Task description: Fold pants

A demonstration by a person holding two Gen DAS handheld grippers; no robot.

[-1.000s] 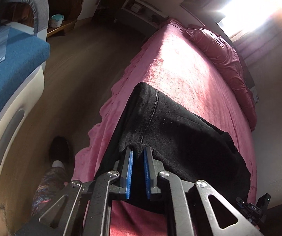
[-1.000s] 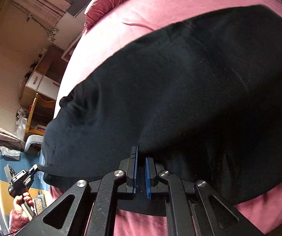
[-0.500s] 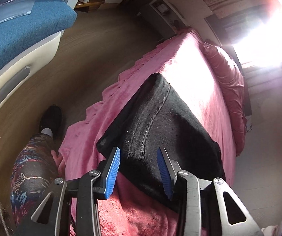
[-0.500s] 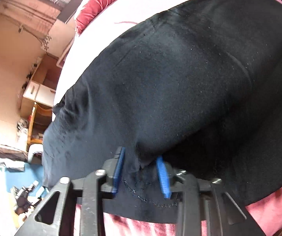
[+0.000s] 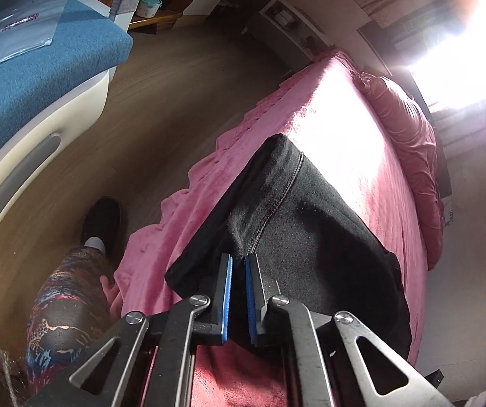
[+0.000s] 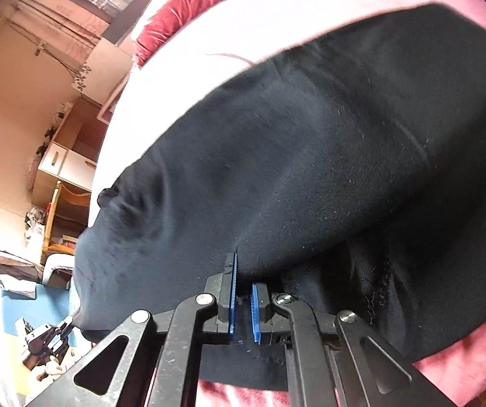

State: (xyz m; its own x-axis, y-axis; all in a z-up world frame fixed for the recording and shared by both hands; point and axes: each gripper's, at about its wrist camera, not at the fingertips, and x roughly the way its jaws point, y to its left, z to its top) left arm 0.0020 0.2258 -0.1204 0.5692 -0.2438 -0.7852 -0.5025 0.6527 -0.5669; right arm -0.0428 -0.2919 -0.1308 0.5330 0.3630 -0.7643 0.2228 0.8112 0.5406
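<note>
The black pants (image 5: 314,224) lie partly folded on the pink bed (image 5: 344,129), near its foot. My left gripper (image 5: 238,260) is shut on the near edge of the pants by a stitched seam. In the right wrist view the pants (image 6: 310,156) fill most of the frame. My right gripper (image 6: 244,279) is shut on a fold of the black cloth at its near edge. The other gripper (image 6: 44,339) shows small at the lower left of that view.
A red pillow (image 5: 409,125) lies at the head of the bed. A blue and white sofa (image 5: 39,78) stands to the left across a wooden floor (image 5: 161,101). The person's patterned leg (image 5: 63,308) and black shoe (image 5: 102,220) are beside the bed. A wooden cabinet (image 6: 63,156) stands by the wall.
Both grippers were shut on the pants a second ago, opened half a second ago, and have closed on the cloth again at a new spot near the edge.
</note>
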